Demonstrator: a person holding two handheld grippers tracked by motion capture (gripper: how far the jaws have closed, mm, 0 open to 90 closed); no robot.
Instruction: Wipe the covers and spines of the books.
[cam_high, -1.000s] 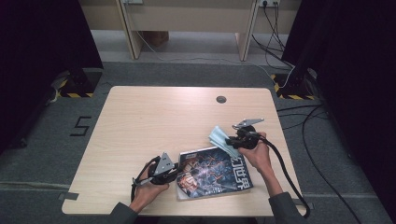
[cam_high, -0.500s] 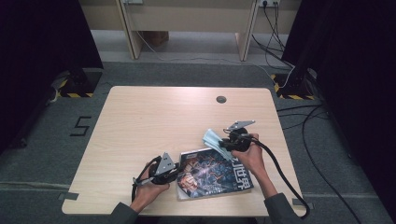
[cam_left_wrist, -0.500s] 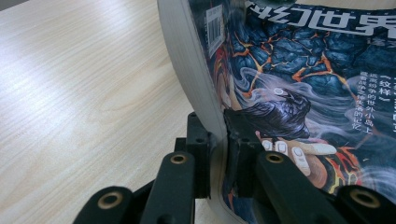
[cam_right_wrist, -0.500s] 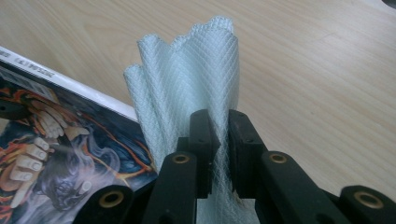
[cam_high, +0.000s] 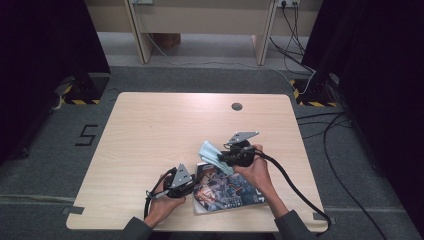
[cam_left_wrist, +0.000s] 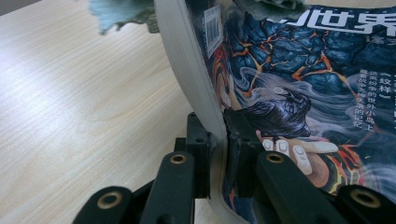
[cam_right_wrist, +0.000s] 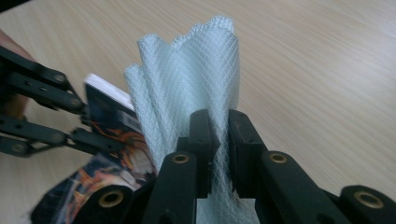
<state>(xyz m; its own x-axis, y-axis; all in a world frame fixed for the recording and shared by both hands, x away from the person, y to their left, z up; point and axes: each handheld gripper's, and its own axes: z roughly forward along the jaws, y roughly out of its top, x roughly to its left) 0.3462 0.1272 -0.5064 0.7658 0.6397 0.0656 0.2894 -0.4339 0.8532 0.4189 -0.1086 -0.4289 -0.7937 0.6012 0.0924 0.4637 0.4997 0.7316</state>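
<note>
A magazine (cam_high: 227, 190) with a dark illustrated cover (cam_left_wrist: 299, 93) lies near the table's front edge. My left gripper (cam_high: 192, 184) is shut on the magazine's left edge, its jaws clamped over the page block (cam_left_wrist: 187, 70). A pale blue folded mesh cloth (cam_high: 212, 154) hangs just above the magazine's far left corner, held by my right gripper (cam_high: 223, 159), which is shut on it. In the right gripper view the cloth (cam_right_wrist: 187, 98) rises in pleats between the black jaws, and the left gripper's linkage (cam_right_wrist: 42, 107) and the magazine (cam_right_wrist: 116, 140) sit at the left.
The light wooden table (cam_high: 165, 130) has a round cable hole (cam_high: 236, 106) near its far edge. Black cables (cam_high: 295, 187) trail from the right gripper off the front right. Dark curtains and floor cables surround the table.
My right gripper has carried the cloth leftward and slightly toward me, over the magazine's far left corner. The left gripper has stayed clamped on the magazine.
</note>
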